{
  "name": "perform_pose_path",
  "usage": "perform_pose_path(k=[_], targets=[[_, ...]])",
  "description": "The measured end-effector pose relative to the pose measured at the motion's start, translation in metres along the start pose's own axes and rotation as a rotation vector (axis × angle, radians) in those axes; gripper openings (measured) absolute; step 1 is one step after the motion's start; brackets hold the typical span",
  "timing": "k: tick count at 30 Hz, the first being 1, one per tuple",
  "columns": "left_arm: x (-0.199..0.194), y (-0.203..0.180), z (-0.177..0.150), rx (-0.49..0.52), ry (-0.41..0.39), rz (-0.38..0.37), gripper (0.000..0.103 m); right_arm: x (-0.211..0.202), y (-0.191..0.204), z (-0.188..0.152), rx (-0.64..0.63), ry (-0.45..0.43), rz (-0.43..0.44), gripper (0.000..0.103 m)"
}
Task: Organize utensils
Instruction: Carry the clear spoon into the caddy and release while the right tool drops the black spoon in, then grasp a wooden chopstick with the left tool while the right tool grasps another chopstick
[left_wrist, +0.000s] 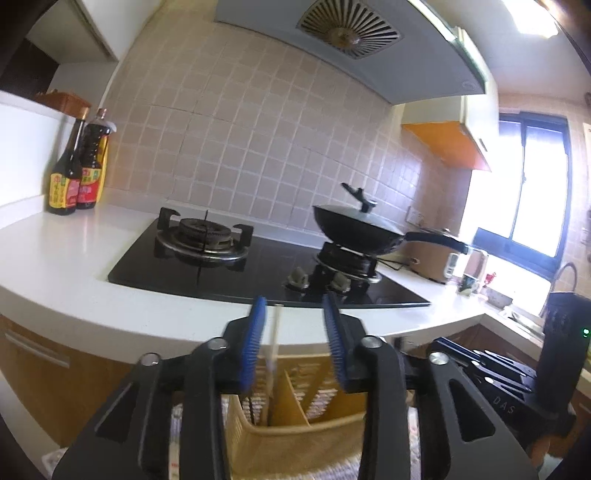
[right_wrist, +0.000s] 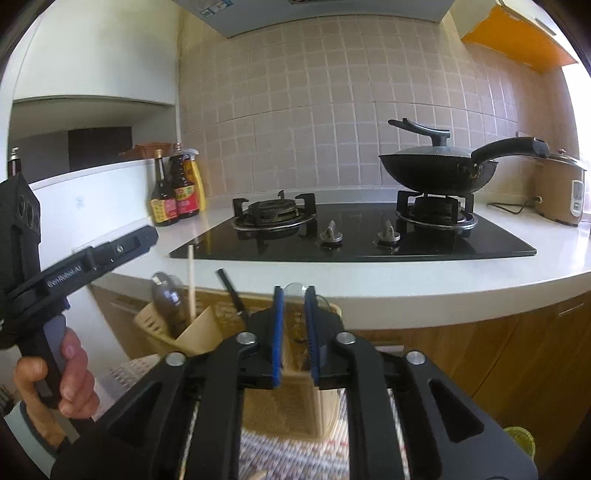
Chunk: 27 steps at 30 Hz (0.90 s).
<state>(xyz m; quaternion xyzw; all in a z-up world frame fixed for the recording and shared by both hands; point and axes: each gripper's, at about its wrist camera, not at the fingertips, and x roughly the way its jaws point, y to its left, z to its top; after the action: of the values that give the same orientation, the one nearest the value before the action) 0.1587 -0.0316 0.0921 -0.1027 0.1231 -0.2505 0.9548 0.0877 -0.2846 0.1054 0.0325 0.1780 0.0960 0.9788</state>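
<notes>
while left view hides it, spoon (right_wrist: 165, 295) shows; right view

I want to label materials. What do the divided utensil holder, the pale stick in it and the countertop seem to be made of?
Utensil holder: probably beige plastic, matte, with moulded slots in its walls.
Pale stick: possibly light wood or bamboo, though plastic is possible; uniform cream colour, no shine.
Countertop: white, smooth and slightly glossy, likely artificial stone; it reflects light softly.

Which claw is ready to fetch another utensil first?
Probably the left claw: its pads stand apart from the white stick, already in the beige holder. The right claw has something clear between its pads.
</notes>
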Motion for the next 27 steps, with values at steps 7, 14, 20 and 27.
perform_pose_path(k=[7,14,20,27], targets=[[-0.042,-0.011,-0.007,-0.009,0.174,-0.016,0.051,-0.028,0.010,-0.018,0.048,0.200,0.068,0.045],[-0.047,-0.007,-0.068,-0.027,0.523,0.088,0.049,-0.009,0.033,-0.066,0.132,0.561,0.052,0.045],[-0.039,0.000,-0.122,-0.026,0.719,0.122,0.049,0.013,0.044,-0.103,0.191,0.729,0.034,0.040],[-0.030,0.003,-0.154,-0.010,0.794,0.162,0.042,0.031,0.048,-0.120,0.244,0.773,-0.033,0.027]])
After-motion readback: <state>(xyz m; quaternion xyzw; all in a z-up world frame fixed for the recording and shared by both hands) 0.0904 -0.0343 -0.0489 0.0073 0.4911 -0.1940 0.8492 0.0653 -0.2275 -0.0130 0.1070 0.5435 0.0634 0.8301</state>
